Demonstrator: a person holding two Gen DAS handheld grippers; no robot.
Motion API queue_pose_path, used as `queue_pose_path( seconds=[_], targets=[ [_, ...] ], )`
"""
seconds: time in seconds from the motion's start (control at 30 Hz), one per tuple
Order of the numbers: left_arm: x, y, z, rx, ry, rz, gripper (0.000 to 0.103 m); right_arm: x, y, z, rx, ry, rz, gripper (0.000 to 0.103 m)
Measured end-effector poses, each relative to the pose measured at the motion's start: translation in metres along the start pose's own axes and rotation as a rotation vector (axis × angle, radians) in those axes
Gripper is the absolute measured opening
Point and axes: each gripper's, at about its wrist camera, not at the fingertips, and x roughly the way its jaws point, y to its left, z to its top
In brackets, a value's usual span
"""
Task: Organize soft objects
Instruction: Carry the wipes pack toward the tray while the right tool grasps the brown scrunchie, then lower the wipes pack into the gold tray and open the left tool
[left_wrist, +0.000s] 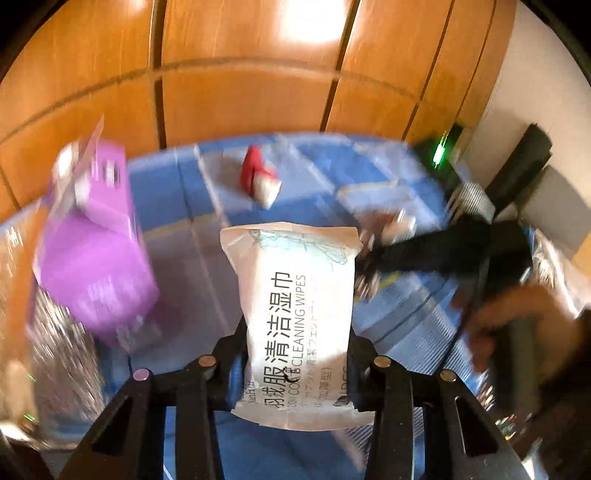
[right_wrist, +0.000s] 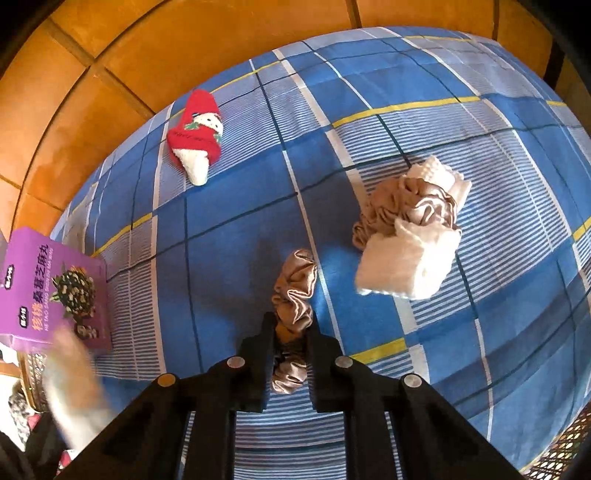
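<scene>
Now a blue checked cloth (right_wrist: 236, 236) is covering the whole surface, with wood panels (left_wrist: 240, 96) standing behind it at the far side. At the left a purple box (right_wrist: 55, 291) is lying on the cloth. The left gripper (left_wrist: 295, 365) is grasping a white wipes pack (left_wrist: 295, 314), its jaws pressing on both sides. Right of centre, a white towel (right_wrist: 402, 266) is touching a brown scrunchie (right_wrist: 406, 210). Far left, a red sock (right_wrist: 195, 136) is resting alone. The right gripper (right_wrist: 291, 332) is clenching another scrunchie (right_wrist: 293, 291) near the camera.
</scene>
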Motion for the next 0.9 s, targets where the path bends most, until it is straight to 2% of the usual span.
queue_pose_path(
  seconds=[0.17, 0.23, 0.37, 0.47, 0.6, 0.67, 0.77, 0.9],
  targets=[
    [-0.018, -0.011, 0.056, -0.007, -0.067, -0.01, 0.043, -0.001, 0.004, 0.001, -0.045, -0.005, -0.032, 0.012],
    [-0.022, -0.004, 0.082, -0.05, -0.081, -0.02, 0.043, -0.003, 0.009, 0.0, -0.072, -0.008, -0.047, 0.014],
    [-0.048, 0.041, 0.127, -0.179, -0.174, 0.041, 0.043, 0.0, 0.023, -0.002, -0.165, -0.022, -0.106, 0.019],
    [-0.082, 0.091, 0.134, -0.274, -0.251, 0.13, 0.043, 0.001, 0.035, -0.005, -0.228, -0.034, -0.154, 0.019],
    [-0.122, 0.151, 0.108, -0.366, -0.29, 0.252, 0.043, 0.002, 0.038, -0.005, -0.249, -0.038, -0.173, 0.019],
    [-0.143, 0.178, 0.079, -0.392, -0.3, 0.318, 0.043, 0.003, 0.042, -0.005, -0.268, -0.043, -0.19, 0.019],
    [-0.167, 0.203, 0.034, -0.437, -0.301, 0.364, 0.043, 0.006, 0.052, -0.011, -0.32, -0.058, -0.232, 0.019],
    [-0.199, 0.234, -0.033, -0.525, -0.305, 0.407, 0.043, 0.007, 0.054, -0.011, -0.341, -0.065, -0.248, 0.019]
  ],
)
